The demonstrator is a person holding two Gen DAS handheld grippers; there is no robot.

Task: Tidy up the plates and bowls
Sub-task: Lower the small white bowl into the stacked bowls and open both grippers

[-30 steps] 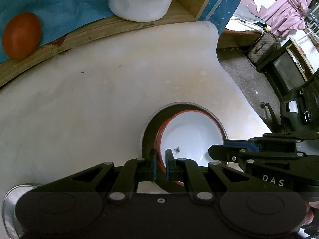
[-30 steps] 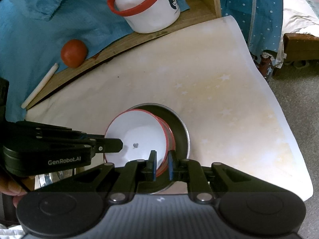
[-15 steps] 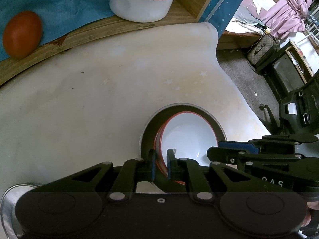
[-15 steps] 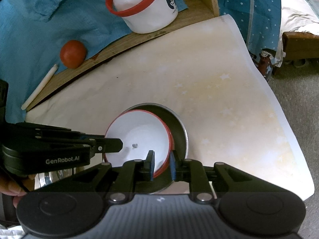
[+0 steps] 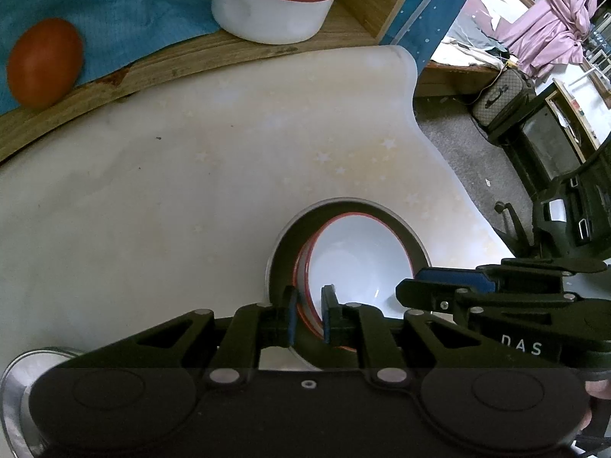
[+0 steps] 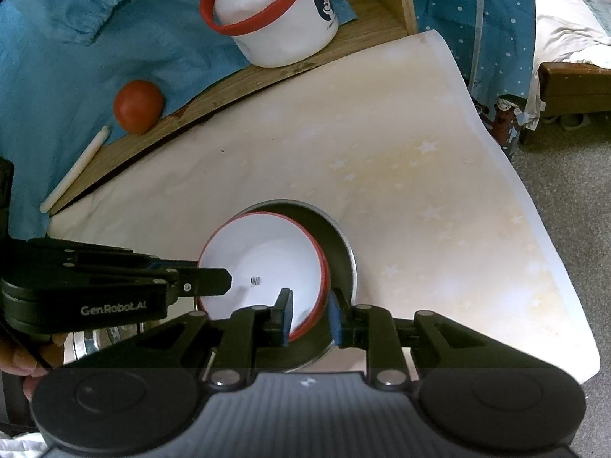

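A white bowl with a red rim [image 5: 355, 255] [image 6: 263, 263] sits inside a dark metal bowl [image 5: 284, 244] [image 6: 340, 244] on the cream tablecloth. My left gripper [image 5: 308, 316] straddles the white bowl's left rim, its jaws slightly apart and no longer pinching it. My right gripper [image 6: 308, 316] straddles the bowl's right rim with a wider gap, open. Each gripper shows in the other's view, reaching in from the side [image 5: 477, 297] [image 6: 152, 282].
A wooden tray [image 6: 267, 72] at the back holds a white container with a red band [image 6: 275, 23], a tomato [image 6: 138, 106] and a white stick [image 6: 74, 170]. A steel bowl [image 5: 15, 381] lies at lower left. The table's edge [image 6: 534, 210] drops off on the right.
Both grippers have opened off the white bowl's rim, the right one wider. The white bowl has settled lower into the dark metal bowl.
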